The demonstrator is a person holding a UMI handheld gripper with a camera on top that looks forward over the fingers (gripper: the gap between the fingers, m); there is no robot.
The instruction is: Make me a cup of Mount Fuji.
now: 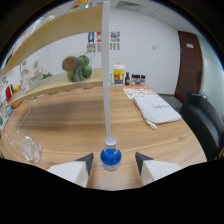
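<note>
While the tongs [114, 161] stand open with their two white fingers apart, a small bottle [110, 156] with blue contents and a pale cap sits between them on the wooden desk [75, 120], a gap showing at either side, so nothing is gripped yet. A tall white rod or straw-like stick [106, 70] rises from just behind the cap toward twelve o'clock; whether it stands in the bottle or behind it cannot be told. At about nine o'clock from the tongs, near the desk's edge, stands a clear glass [31, 148], probably the cup the drink is meant for. Farther off at one o'clock lies a folded white cloth [157, 111], and at twelve o'clock a jar with a yellow label [118, 75] stands by some small dark bottles [135, 79]. The step in hand looks like taking hold of the blue bottle. To do it well, centre the fingers on the body below the cap, close evenly so it does not tip, and keep clear of the white stick while lifting toward the glass.
</note>
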